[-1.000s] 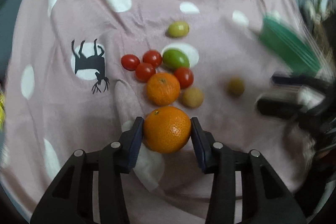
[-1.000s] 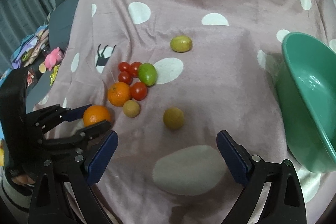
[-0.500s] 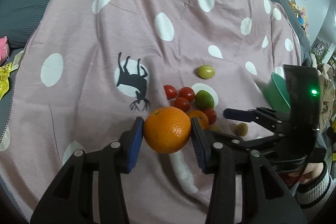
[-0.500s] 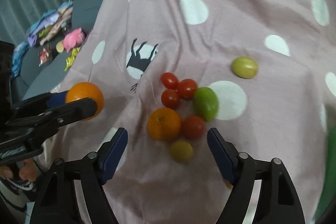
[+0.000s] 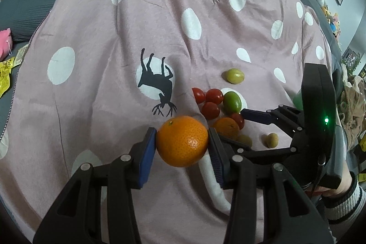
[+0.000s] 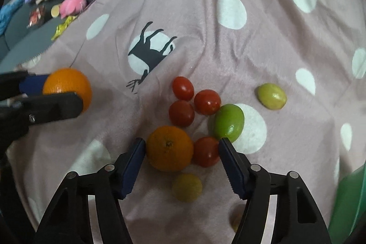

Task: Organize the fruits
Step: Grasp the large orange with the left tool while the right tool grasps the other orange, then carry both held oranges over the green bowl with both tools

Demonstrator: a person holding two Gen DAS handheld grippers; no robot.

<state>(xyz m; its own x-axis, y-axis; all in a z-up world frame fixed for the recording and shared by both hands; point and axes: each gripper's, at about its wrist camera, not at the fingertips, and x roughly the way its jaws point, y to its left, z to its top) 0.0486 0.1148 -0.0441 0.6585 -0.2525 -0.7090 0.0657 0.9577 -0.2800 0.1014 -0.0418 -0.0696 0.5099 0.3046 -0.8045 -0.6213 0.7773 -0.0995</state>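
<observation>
My left gripper (image 5: 182,141) is shut on a large orange (image 5: 182,141), held above the pink dotted blanket (image 5: 114,106). In the right wrist view that orange (image 6: 66,86) hangs at the far left. My right gripper (image 6: 182,148) points down at the fruit cluster with its jaws closing. A second orange (image 6: 169,148) and a red tomato (image 6: 205,151) lie between its pads, which do not press on them. Just beyond sit a green lime (image 6: 228,122) and three more red tomatoes (image 6: 183,88).
A yellow-green fruit (image 6: 271,96) lies apart to the right, and a small yellowish fruit (image 6: 187,186) lies under the right gripper. A green bowl (image 6: 347,202) shows at the lower right edge. Toys and wrappers (image 6: 68,4) lie past the blanket's left edge.
The left gripper has carried its orange up and away from the cluster. The right gripper has swung from near the bowl over to the cluster, and its jaws have narrowed around the second orange and a tomato.
</observation>
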